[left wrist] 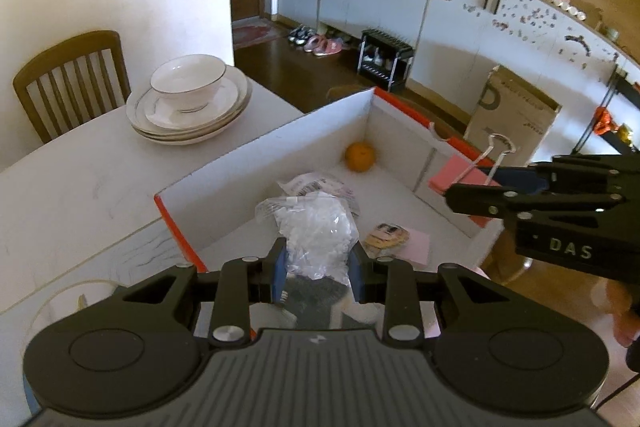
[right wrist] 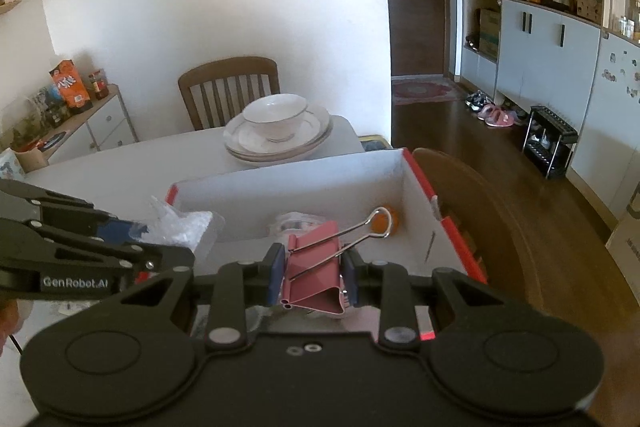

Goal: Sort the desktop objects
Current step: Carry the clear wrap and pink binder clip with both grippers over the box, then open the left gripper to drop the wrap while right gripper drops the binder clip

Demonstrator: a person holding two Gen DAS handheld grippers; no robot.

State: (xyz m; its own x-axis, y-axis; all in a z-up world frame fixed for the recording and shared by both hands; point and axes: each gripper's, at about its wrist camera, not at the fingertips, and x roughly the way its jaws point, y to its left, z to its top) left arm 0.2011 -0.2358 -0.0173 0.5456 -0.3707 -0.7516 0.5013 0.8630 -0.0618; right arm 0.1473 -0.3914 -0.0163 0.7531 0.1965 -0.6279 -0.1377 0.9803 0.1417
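Nearest in the left wrist view, the left gripper [left wrist: 319,269] has its blue pads closed on a clear plastic bag [left wrist: 312,231] filled with small white pieces, and this bag hangs over the near end of the open cardboard box [left wrist: 256,163]. In the right wrist view the right gripper [right wrist: 312,273] is closed on a pink binder clip [right wrist: 314,267], whose wire handles point forward over the box; from the left view only the handles and a little of the clip body show beyond the black fingers. The left view also looks down to the box floor, where a small printed packet [left wrist: 386,235] lies on a pink sheet [left wrist: 416,247], then a crumpled wrapper [left wrist: 316,187], and at the far corner an orange [left wrist: 360,155]. The right view hides most of that floor behind the clip and gives only a part of the orange and the wrapper. The box has white inner walls and red outer edges, and its right wall stands close to the table edge, with a round wooden seat [right wrist: 480,219] just beyond. Left of the box the white table [left wrist: 80,179] is bare up to a stack of plates [left wrist: 188,119] with a bowl [left wrist: 188,81] on top, near the far edge. Behind it stands a wooden chair [right wrist: 228,87] against the wall. Only the right view shows a low cabinet [right wrist: 104,123] with snack packets at far left.
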